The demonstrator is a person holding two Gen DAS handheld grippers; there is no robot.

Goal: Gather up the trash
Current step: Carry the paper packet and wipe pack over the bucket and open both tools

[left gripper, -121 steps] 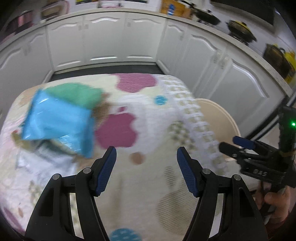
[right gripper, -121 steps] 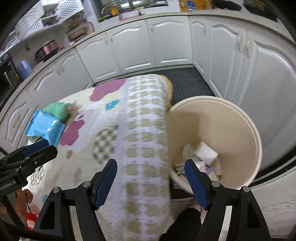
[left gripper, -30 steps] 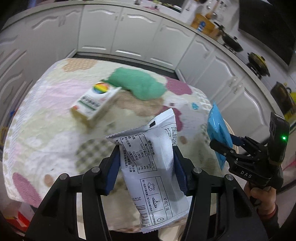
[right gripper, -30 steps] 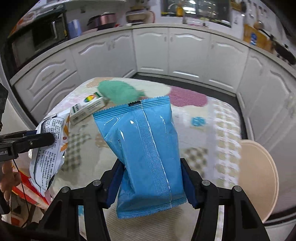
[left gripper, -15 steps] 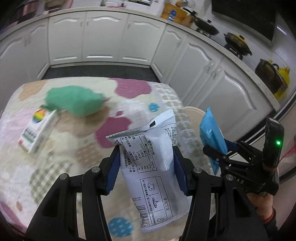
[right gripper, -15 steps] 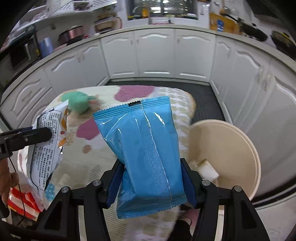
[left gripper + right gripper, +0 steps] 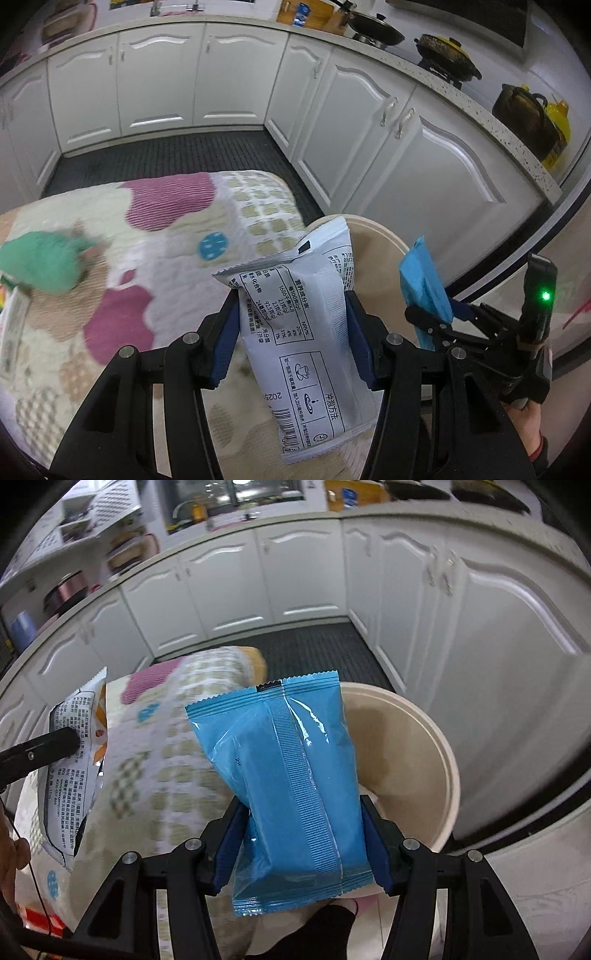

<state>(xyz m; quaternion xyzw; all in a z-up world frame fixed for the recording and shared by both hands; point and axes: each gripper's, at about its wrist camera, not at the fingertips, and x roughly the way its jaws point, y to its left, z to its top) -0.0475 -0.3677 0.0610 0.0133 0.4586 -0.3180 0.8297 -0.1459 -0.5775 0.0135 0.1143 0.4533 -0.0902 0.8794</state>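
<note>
Two light, crinkly packets were clamped mid-body: white sachet [image 7: 303, 317] in the left gripper [image 7: 291, 332], blue pouch [image 7: 288, 775] in the right gripper [image 7: 299, 834], near the table's [image 7: 177, 280] edge beside the bin [image 7: 424, 760].

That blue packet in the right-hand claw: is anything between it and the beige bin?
Nothing visible. The blue packet, clamped in the right gripper, hangs partly over the open, lidless beige bin; the cloth-covered table lies to the side.
</note>
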